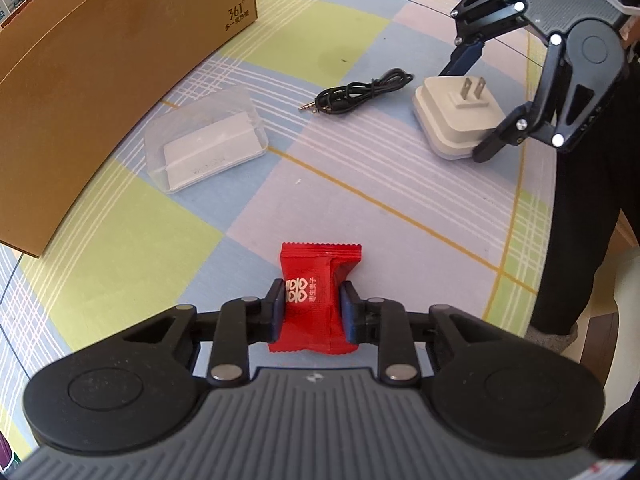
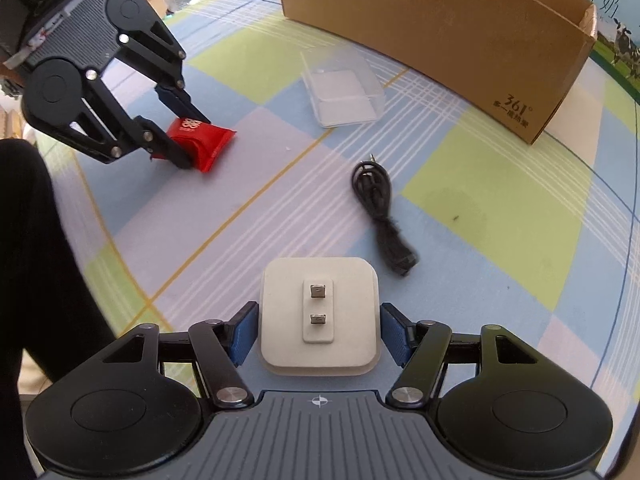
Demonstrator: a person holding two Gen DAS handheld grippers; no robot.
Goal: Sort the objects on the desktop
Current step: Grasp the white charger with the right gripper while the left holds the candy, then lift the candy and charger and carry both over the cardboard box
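- Left gripper (image 1: pixel 312 308), bottom centre of its view, is pinching the red candy (image 1: pixel 316 296) in narrow jaws on the surface (image 1: pixel 400 184); lifting seems next.
- Right gripper (image 2: pixel 318 332) is straddling the charger (image 2: pixel 320 316), bottom centre, jaws open just beside it; it needs closing.
- Box (image 2: pixel 440 32), upper right, is likely the destination.

The tall brown cardboard box (image 1: pixel 100 80) runs off the top and left edges of the left wrist view, its inside unseen. The red foil candy packet (image 1: pixel 316 300) has both sides covered by the jaws, and its white print is too small to read. In the right wrist view, whether the pads touch the white square plug adapter (image 2: pixel 320 320) cannot be told. A dark-clothed person (image 2: pixel 32 260) is cut off at the left.
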